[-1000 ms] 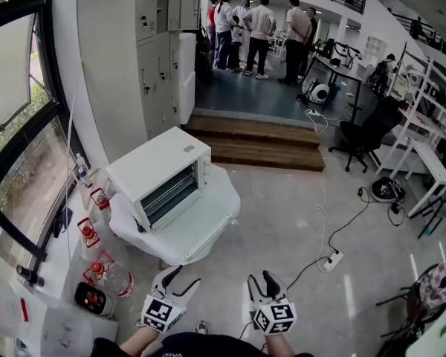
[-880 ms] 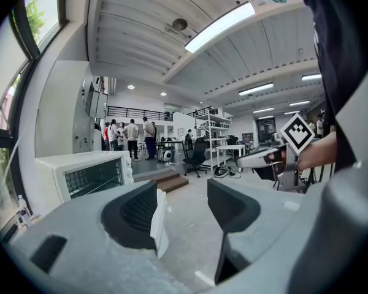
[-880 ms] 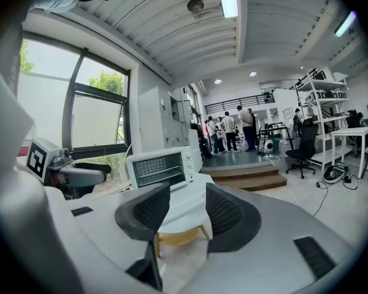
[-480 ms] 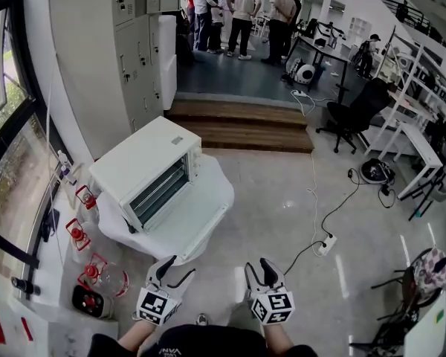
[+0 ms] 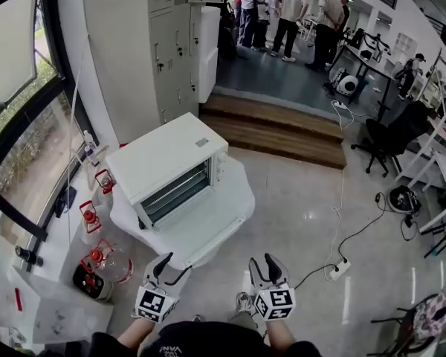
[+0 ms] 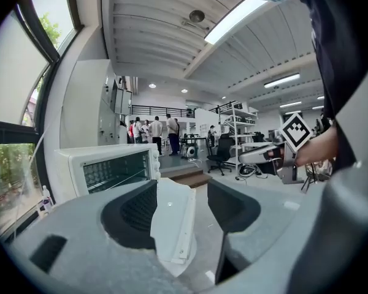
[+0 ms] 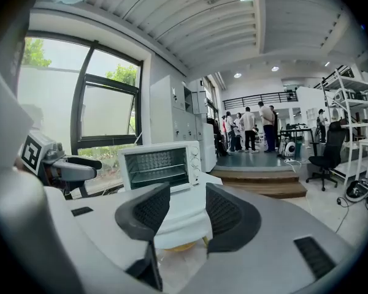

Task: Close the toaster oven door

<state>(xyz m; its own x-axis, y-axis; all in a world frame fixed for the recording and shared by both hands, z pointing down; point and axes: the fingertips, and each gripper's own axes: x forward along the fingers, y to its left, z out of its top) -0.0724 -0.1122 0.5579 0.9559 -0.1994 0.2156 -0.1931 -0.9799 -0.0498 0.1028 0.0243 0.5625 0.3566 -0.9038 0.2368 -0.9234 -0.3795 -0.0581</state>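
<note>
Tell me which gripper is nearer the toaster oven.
The left gripper, by the table bearing the toaster oven; the right gripper is farther right, over floor.

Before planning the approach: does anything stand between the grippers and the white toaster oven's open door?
Nothing visible does. Only bare floor lies between the left gripper, the right gripper and the round white table that bears the white toaster oven. Both grippers are open and empty.

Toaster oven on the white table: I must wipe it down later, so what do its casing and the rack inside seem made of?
Toaster oven casing: probably painted sheet metal, matte white; flat panels with crisp folded edges, though plastic can't be excluded. Rack inside: seemingly bare metal wire; thin pale bars across the dark cavity.
</note>
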